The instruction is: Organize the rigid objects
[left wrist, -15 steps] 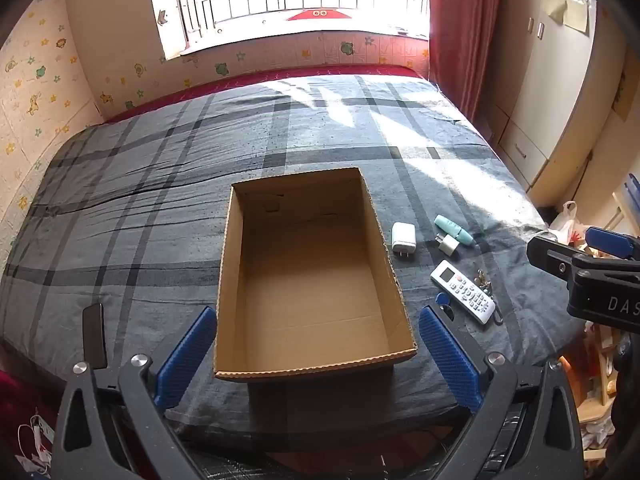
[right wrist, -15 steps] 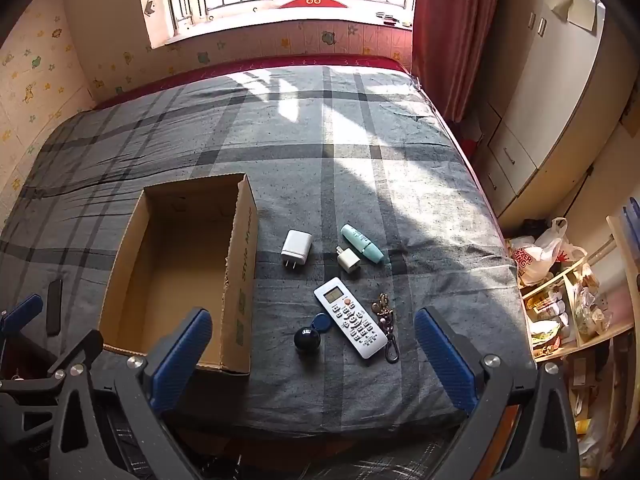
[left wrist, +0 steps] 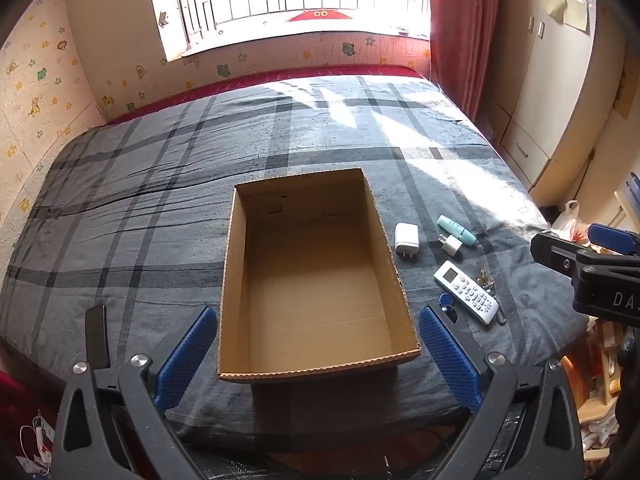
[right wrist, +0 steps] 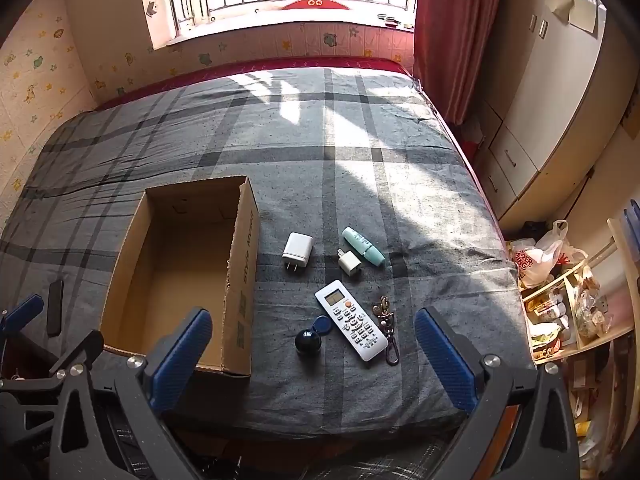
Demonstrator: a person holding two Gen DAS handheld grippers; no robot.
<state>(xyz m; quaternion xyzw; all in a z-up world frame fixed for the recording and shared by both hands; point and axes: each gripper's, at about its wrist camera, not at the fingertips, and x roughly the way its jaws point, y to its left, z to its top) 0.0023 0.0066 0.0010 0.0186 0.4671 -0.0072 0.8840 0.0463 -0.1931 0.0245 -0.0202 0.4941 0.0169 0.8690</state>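
Both hand-held grippers hover wide apart and hold nothing above a bed with an empty box and a cluster of small items.

The left hand-held gripper is aimed at the open cardboard box on the grey plaid bed; the right hand-held gripper hangs over the items lying right of the box. There lie a white charger, a small white plug touching a mint-green tube, a white remote control with a key ring just beside it, a blue key fob and a black round object. A black phone lies left of the box.
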